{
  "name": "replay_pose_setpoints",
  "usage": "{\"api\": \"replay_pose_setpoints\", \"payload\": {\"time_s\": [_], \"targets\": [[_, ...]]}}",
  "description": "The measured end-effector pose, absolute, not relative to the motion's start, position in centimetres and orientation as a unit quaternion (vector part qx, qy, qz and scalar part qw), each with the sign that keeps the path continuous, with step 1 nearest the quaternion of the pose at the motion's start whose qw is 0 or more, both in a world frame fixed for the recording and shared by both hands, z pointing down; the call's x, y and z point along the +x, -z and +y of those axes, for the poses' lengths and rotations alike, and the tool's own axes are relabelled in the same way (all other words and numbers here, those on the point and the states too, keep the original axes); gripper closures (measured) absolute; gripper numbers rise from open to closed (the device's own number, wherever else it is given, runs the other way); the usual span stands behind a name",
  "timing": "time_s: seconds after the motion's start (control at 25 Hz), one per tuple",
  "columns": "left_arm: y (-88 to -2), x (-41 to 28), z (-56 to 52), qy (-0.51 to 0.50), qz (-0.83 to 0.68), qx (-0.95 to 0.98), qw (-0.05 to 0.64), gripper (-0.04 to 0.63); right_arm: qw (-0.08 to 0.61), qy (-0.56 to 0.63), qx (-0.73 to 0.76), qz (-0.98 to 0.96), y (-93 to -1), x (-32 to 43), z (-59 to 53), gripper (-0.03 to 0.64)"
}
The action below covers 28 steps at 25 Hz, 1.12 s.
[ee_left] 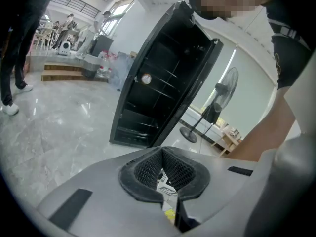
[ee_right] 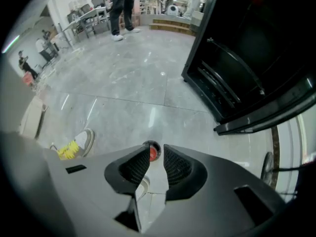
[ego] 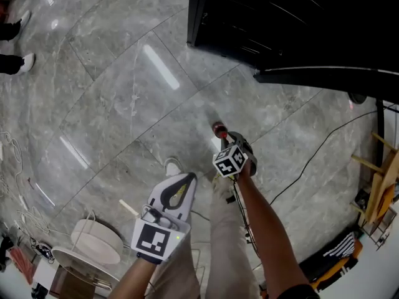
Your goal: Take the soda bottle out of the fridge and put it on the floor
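**Though out of the fridge (ego: 274,17), not yet plainly let go: soda bottle (ego: 219,130) at the floor (ego: 124,73)**

As far as these views allow, reads as the closing step: fetching done, setting down nearly so. Finds the soda bottle upright, red cap (ee_right: 152,153) up, at 11 o'clock just off the right gripper (ee_right: 157,150) in the head view, on or just above the floor and well apart from the open black fridge at 1 o'clock. Looks steeply down along the right jaws: partly spread, cap showing in the gap at their tips, nearer the pad at 9 o'clock, a sliver of floor between cap and the pad at 3 o'clock. Judges no squeeze on the bottle, so a loose, unclamped tool. Has the left gripper (ee_left: 161,150) idle at 8 o'clock of the right one: tips pressed together, nothing between them, aimed toward the fridge.

Calls next for checking a steady stand, spreading the right jaws clear of the cap, then lifting straight up without clipping the neck.

Cannot settle whether the base rests on the floor: hidden under the cap and behind the jaws in the right gripper view, small and foreshortened in the head view. Cuts the fridge and its door (ego: 324,75) off at the frame edge; gives dark shelves (ee_left: 163,78) only, contents not made out.
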State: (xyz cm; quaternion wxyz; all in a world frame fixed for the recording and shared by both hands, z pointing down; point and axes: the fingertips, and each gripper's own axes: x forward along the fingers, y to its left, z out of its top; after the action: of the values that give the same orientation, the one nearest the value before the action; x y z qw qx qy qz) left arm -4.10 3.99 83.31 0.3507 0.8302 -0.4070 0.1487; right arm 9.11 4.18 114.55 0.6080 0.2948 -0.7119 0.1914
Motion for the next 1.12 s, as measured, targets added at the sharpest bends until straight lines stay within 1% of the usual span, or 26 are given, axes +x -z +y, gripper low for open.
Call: {"api": "replay_pose_setpoints", "payload": {"time_s": [0.16,0.32,0.48,0.64,0.76,0.92,1.12], "targets": [[-79.0,-3.5,3.7,-0.153,-0.394,0.848,0.319,0.578,0.550,-0.251,0.378,-0.701,-106.8,10.3,3.8,0.617],[-74.4,-2.8,3.9,-0.153,-0.385,0.861,0.295,0.577,0.453,-0.275,0.442,-0.724,-96.4,10.5,3.8,0.621],[-71.1,-1.9,4.9,-0.145,-0.384,0.868,0.281,0.577,0.347,-0.258,0.503,-0.749,-85.6,10.3,3.2,0.620],[-68.9,-0.5,5.6,-0.156,-0.371,0.882,0.245,0.577,0.267,-0.238,0.561,-0.747,-76.6,11.2,3.5,0.620],[-66.7,0.8,4.8,-0.149,-0.368,0.889,0.228,0.577,0.231,-0.220,0.588,-0.744,-71.5,12.3,3.5,0.620],[-63.0,1.9,2.5,-0.122,-0.378,0.896,0.198,0.577,0.204,-0.199,0.603,-0.745,-67.1,13.3,3.4,0.620],[-60.7,1.6,0.7,-0.115,-0.403,0.885,0.201,0.577,0.188,-0.180,0.605,-0.752,-64.6,14.0,3.1,0.621]]}}
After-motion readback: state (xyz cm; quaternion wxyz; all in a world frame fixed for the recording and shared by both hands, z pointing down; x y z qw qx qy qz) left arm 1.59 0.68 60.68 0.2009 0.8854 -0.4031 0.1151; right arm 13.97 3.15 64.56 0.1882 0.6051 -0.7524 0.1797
